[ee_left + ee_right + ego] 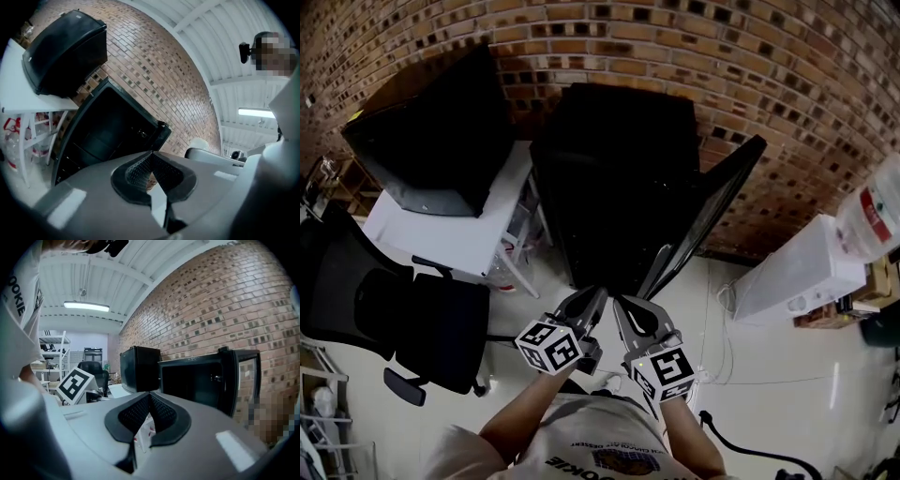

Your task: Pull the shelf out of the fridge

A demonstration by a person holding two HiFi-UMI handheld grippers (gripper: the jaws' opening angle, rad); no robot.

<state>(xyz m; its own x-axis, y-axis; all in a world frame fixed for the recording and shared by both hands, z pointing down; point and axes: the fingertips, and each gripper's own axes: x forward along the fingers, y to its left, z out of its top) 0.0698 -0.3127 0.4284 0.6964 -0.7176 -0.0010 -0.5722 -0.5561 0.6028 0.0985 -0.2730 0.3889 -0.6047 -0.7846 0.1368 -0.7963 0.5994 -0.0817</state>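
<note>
Brick wall [769,56] at back, pale floor [769,366] below; workshop-type room w/ white ribbed ceiling in both gripper views. Biggest item: black fridge [619,159] on floor against wall, straight ahead; door [717,202] already swung open to person's right, dark opening facing person. Left of it, white table [441,239] carrying second black cabinet [431,141]; black office chair [403,319] nearer, at left; white water dispenser [797,272] well apart at right. Shelf [91,144] inside fridge, not out at all; only a faint paler band across dark interior in left gripper view, so ID tentative; not visible from head view. Left gripper [593,298] & right gripper [624,304] side by side, close to body, short of opening, touching nothing; both pairs of jaws fully together, pads meeting, nothing between.

Progress, as judged: door step done; reach in, grip on shelf front edge & pull all left to do; basically at start. Orientation, as judged: shelf lying flat, long axis prob. side to side across cabinet, front edge toward opening; pull direction therefore straight out toward person.
</note>
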